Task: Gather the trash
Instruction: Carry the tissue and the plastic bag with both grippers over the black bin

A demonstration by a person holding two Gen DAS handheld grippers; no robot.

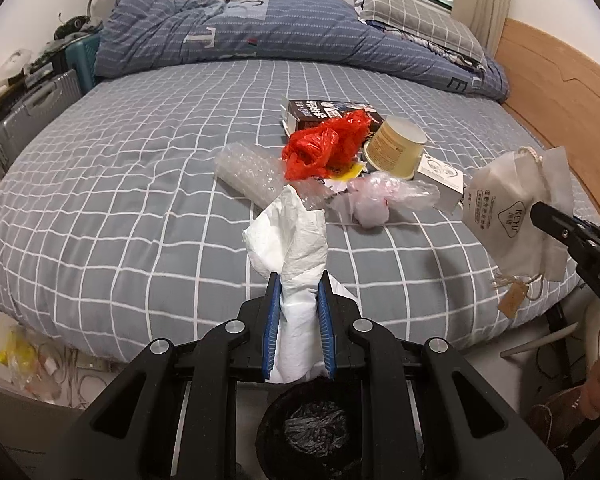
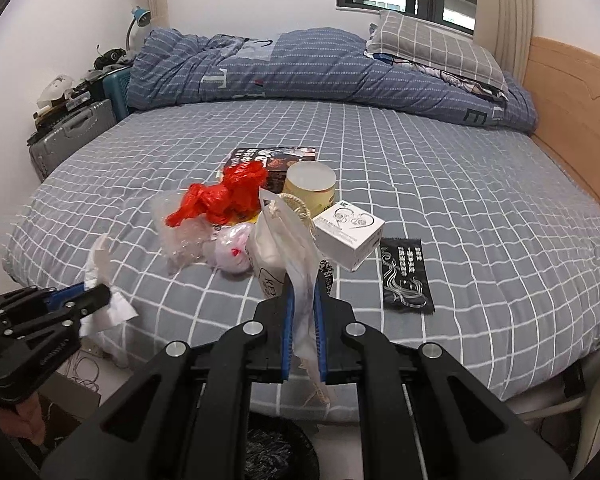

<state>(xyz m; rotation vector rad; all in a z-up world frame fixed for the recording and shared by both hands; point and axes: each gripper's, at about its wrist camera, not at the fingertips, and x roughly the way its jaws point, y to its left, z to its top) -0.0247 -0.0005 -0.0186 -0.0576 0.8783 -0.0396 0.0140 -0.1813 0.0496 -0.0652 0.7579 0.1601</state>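
My left gripper [image 1: 299,284] is shut on a crumpled white paper tissue [image 1: 290,236], held above a black-lined trash bin [image 1: 314,432] at the foot of the bed. My right gripper [image 2: 303,284] is shut on a white drawstring pouch [image 2: 278,244] with a string tag; the same pouch [image 1: 516,208] hangs at the right of the left wrist view. On the grey checked bed sheet [image 1: 120,200] lies a pile: red plastic bag [image 1: 324,144], bubble wrap [image 1: 246,170], clear pinkish bag [image 1: 374,200], yellow paper cup [image 1: 398,142], dark box [image 1: 320,110], small white box [image 2: 348,232].
A black foil packet [image 2: 406,276] lies right of the pile. A folded blue quilt [image 2: 300,68] and pillow [image 2: 432,44] fill the bed's far side, with a wooden headboard [image 2: 572,96] at the right. Suitcases [image 1: 32,112] stand left of the bed. Cables and wrappers [image 1: 40,360] litter the floor.
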